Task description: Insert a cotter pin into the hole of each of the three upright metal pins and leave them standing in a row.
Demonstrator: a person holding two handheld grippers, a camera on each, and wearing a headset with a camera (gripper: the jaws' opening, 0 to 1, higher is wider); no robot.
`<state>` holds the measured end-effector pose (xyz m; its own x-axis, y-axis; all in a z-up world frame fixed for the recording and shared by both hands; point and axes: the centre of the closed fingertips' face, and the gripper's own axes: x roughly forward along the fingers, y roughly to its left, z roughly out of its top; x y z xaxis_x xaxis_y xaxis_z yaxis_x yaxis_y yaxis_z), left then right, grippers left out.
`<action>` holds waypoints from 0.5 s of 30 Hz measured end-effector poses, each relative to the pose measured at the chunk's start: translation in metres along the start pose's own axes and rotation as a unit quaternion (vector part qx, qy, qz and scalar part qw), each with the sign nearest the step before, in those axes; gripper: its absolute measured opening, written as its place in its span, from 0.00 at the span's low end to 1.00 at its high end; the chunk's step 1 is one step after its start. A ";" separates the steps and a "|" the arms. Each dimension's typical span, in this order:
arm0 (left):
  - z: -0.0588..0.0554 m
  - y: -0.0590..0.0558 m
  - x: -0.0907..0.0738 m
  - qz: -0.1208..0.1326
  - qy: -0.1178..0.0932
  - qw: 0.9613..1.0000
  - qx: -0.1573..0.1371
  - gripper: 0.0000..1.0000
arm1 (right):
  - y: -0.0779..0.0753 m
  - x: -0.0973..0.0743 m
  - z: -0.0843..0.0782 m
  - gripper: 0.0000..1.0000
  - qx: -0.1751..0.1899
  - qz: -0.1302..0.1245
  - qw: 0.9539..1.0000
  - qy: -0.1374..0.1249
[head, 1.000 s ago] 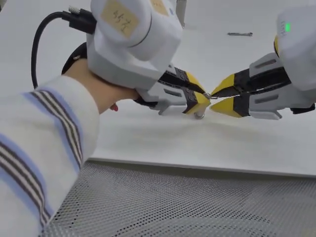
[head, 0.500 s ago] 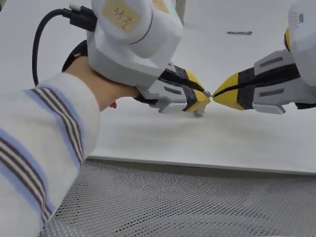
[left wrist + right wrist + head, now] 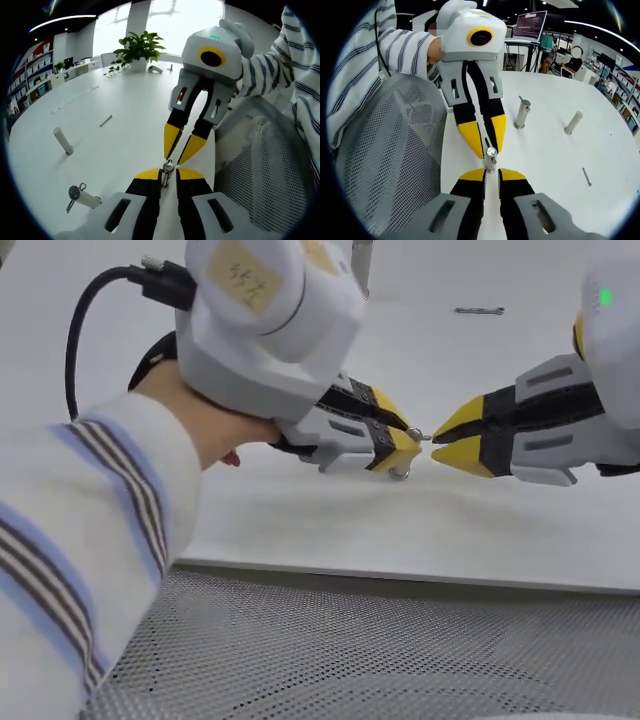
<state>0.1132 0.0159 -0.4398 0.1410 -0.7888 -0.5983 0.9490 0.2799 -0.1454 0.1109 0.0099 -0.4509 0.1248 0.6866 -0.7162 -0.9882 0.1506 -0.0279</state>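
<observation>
My left gripper [image 3: 397, 436] [image 3: 169, 174] is shut on a small upright metal pin [image 3: 165, 172] [image 3: 491, 155] near the table's front edge, with the pin's foot [image 3: 400, 473] just below the jaws. The looped head of a cotter pin [image 3: 169, 164] shows at the pin's top. My right gripper [image 3: 440, 436] [image 3: 492, 175] faces it from the right, jaws slightly parted, tips just short of the pin. A second metal pin [image 3: 522, 114] [image 3: 84, 197] carries a cotter pin. A third, bare pin [image 3: 573, 122] [image 3: 63, 141] stands farther off.
A loose cotter pin [image 3: 478, 311] [image 3: 586, 176] [image 3: 105, 120] lies on the white table [image 3: 300, 510]. Another upright post [image 3: 361, 264] stands at the back. A perforated mesh surface [image 3: 330, 650] lies below the table's front edge. A potted plant [image 3: 137, 47] stands at the far end.
The right gripper's jaws were apart around the pin top, came together half a second ago, and now stand slightly parted, drawn back a little to the right. The left gripper holds steady.
</observation>
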 end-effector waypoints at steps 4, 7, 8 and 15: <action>-0.004 -0.001 -0.003 0.003 0.004 1.000 0.005 0.17 | 0.002 0.001 -0.002 0.08 0.008 -0.002 1.000 -0.008; -0.008 -0.001 -0.008 0.017 0.002 1.000 0.009 0.28 | 0.004 0.004 0.000 0.12 0.013 -0.004 1.000 -0.017; -0.010 0.000 -0.010 0.020 0.002 1.000 0.009 0.31 | 0.004 0.005 0.001 0.13 0.016 -0.002 1.000 -0.023; -0.009 0.000 -0.025 0.044 -0.026 0.998 0.020 0.55 | 0.003 0.013 0.005 0.19 0.049 0.008 0.997 -0.067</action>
<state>0.1067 0.0402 -0.4324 0.2389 -0.7899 -0.5648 0.9426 0.3285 -0.0607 0.1099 0.0234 -0.4569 0.1269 0.7768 -0.6169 -0.9777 0.2030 0.0545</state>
